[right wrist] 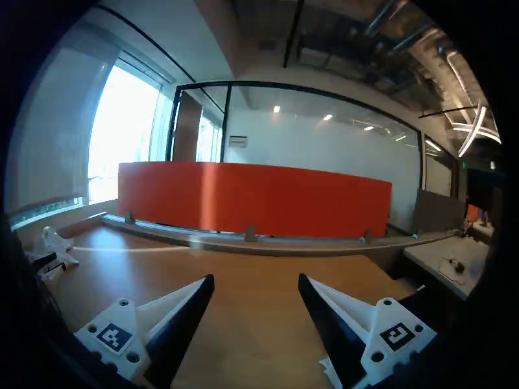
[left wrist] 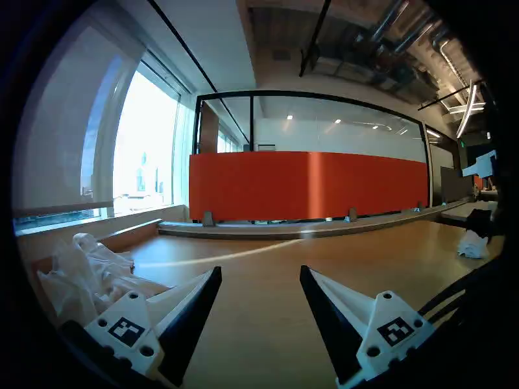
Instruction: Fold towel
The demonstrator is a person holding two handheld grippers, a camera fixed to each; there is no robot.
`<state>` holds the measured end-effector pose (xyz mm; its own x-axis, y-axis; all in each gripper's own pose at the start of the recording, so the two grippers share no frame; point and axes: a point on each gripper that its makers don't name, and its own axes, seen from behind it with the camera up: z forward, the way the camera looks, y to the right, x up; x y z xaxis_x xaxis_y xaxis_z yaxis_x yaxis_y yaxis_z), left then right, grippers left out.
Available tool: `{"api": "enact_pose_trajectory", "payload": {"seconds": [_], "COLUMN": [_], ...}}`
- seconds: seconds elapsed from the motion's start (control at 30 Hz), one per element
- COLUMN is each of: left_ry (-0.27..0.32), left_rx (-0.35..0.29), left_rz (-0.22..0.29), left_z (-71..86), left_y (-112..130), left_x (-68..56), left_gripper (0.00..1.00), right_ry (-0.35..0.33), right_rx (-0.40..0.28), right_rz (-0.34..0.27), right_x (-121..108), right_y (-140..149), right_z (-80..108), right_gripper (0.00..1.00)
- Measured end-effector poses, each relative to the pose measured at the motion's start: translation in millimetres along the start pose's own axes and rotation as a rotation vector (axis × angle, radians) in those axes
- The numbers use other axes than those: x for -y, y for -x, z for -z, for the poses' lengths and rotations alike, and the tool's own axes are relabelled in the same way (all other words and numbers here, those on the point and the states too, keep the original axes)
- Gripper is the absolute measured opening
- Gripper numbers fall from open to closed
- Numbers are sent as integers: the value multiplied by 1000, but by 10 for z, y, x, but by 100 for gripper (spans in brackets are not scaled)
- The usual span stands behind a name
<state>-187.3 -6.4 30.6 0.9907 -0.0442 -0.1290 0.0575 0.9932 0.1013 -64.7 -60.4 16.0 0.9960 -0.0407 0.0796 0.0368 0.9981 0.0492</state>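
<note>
White crumpled towel (left wrist: pixel 84 272) is bunched up at about 8 o'clock in the left gripper view. It lies on the table (left wrist: pixel 272 311) right next to the outer finger, and honestly it's rumpled enough that I can't tell cloth from plastic. Left gripper (left wrist: pixel 259 269) has its fingers spread wide, nothing between them but bare wood. Right gripper (right wrist: pixel 256 277) is spread the same way over the same wood top, pinching nothing. A scrap of something white (right wrist: pixel 329 376) peeks out under its finger at 5 o'clock.

Small white lump (left wrist: pixel 472 245) sits far off at 3 o'clock in the left gripper view, and another white bit (right wrist: pixel 53 245) shows at 9 o'clock in the right gripper view. Both are too small to make out.

Past the table edge there's a long orange panel (left wrist: pixel 305 185) at 12 o'clock. A bright window (left wrist: pixel 149 149) is round at 10, and ceiling pipes (left wrist: pixel 402 32) are up at 1.
</note>
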Motion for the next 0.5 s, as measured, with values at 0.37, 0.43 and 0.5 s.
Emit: {"api": "enact_pose_trajectory", "payload": {"seconds": [0.37, 0.43, 0.5], "left_ry": [0, -1, -1], "left_rx": [-1, -1, -1], "left_rz": [1, 1, 1], "left_z": [20, 18, 17], "left_y": [19, 27, 36], "left_x": [13, 10, 5], "left_gripper": [89, 89, 92], "right_ry": [1, 6, 14], "right_rx": [-11, -20, -32], "right_rz": [-4, 2, 8], "right_x": [-71, -96, -129], "right_y": [37, 39, 37], "right_z": [29, 28, 24], "right_gripper": [100, 100, 100]}}
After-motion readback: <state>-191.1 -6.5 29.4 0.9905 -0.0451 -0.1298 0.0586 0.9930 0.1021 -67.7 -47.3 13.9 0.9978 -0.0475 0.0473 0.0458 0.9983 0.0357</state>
